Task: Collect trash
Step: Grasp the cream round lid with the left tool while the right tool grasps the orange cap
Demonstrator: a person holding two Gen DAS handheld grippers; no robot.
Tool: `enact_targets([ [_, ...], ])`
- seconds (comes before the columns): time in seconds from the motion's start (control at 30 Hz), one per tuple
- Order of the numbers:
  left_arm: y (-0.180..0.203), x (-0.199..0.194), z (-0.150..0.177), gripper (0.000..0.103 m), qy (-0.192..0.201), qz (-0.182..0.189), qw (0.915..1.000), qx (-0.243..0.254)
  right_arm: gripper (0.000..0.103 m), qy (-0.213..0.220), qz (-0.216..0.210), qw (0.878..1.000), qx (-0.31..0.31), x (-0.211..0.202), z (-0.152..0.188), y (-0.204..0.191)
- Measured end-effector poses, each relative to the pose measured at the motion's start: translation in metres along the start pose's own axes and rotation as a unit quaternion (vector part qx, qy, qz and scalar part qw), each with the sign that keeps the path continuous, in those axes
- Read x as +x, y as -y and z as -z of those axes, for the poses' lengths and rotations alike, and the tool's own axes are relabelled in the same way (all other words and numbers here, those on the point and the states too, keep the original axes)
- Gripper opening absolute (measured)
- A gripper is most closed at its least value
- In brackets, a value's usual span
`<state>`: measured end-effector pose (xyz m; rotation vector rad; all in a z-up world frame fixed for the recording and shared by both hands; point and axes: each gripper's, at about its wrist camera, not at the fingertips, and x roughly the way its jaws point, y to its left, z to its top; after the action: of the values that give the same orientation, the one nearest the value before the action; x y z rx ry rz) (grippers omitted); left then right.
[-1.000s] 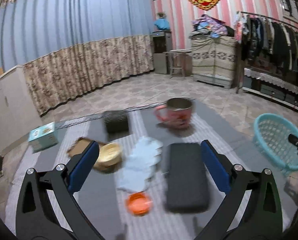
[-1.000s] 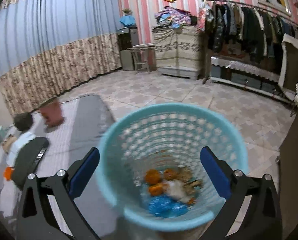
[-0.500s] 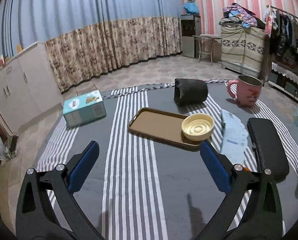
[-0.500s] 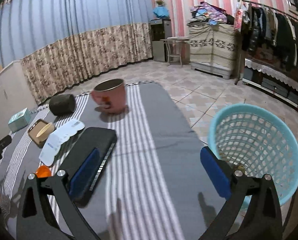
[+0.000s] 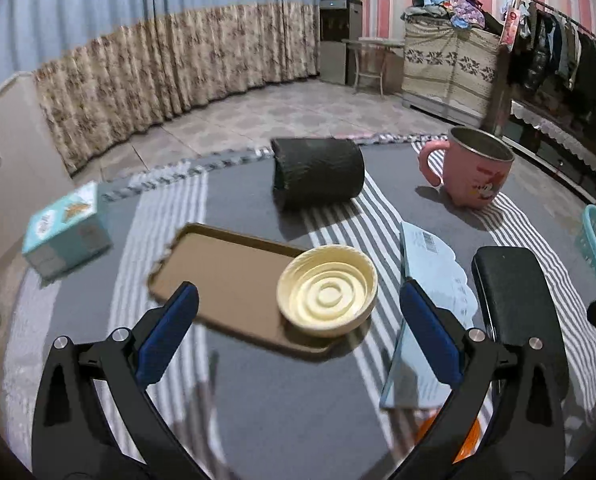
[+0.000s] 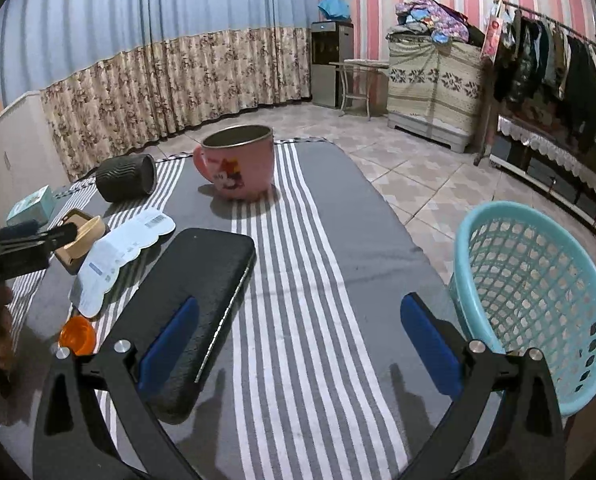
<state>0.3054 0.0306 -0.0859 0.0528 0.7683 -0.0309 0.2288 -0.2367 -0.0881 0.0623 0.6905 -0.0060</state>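
My left claw [image 5: 298, 332] hangs spread wide and empty over the brown tray [image 5: 226, 280], with the cream lid [image 5: 327, 290] lying between its fingers in the view, which I take as lining up on that lid as the next piece of trash; it lies concave side up on the tray's right end, so one finger could take the rim. My right claw [image 6: 298, 344] is also gaping and holds nothing, held low above the striped cloth of the desk [image 6: 309, 280] with the black case [image 6: 190, 308] just under its left finger and the turquoise basket [image 6: 533, 304] off the desk's right edge, near enough for a short carry. The white paper packet [image 5: 433, 296] lies between the tray and the case, and the orange cap [image 6: 77, 335] sits near its front end; both look like trash to me, though that is a guess. The pink mug [image 6: 238, 162], the dark roll [image 5: 317, 172] on its side and the small teal box [image 5: 66, 232] stand farther back and seem not to be rubbish. From the left view the orange cap is mostly hidden behind my right finger, the basket is cut to a sliver at the edge, and the near cloth is blurred. The basket's bottom lies below my right finger, so I cannot tell what is inside.
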Motion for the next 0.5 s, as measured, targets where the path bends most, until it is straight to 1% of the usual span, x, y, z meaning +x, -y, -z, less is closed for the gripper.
enact_targets([
  [0.07,0.001,0.012,-0.001,0.097,-0.015,0.006,0.9999,-0.002,0.098,-0.001,-0.001,1.000,0.004,0.001,0.000,0.002],
  [0.13,0.004,0.018,-0.001,0.097,-0.020,0.009,0.9998,0.002,0.098,-0.002,0.000,1.000,0.004,0.002,-0.001,0.002],
  [0.17,0.005,0.020,0.000,0.094,-0.021,0.012,0.9997,0.003,0.098,-0.003,0.000,1.000,0.004,0.003,-0.001,0.001],
  [0.23,0.005,0.026,0.000,0.082,-0.031,0.026,0.9992,0.003,0.098,-0.004,0.002,1.000,0.002,0.004,-0.001,0.000],
  [0.3,0.004,0.030,0.000,0.064,-0.040,0.042,0.9983,-0.001,0.098,-0.003,0.005,1.000,-0.004,0.004,-0.001,-0.003],
  [0.33,0.002,0.032,-0.001,0.061,-0.046,0.051,0.9976,-0.007,0.098,-0.001,0.007,1.000,-0.008,0.003,-0.001,-0.005],
  [0.4,-0.001,0.032,0.000,0.061,-0.045,0.056,0.9973,-0.014,0.098,0.003,0.009,1.000,-0.017,0.001,-0.001,-0.008],
  [0.5,-0.005,0.025,0.000,0.061,-0.033,0.047,0.9982,-0.019,0.098,0.007,0.014,1.000,-0.025,-0.002,-0.001,-0.012],
])
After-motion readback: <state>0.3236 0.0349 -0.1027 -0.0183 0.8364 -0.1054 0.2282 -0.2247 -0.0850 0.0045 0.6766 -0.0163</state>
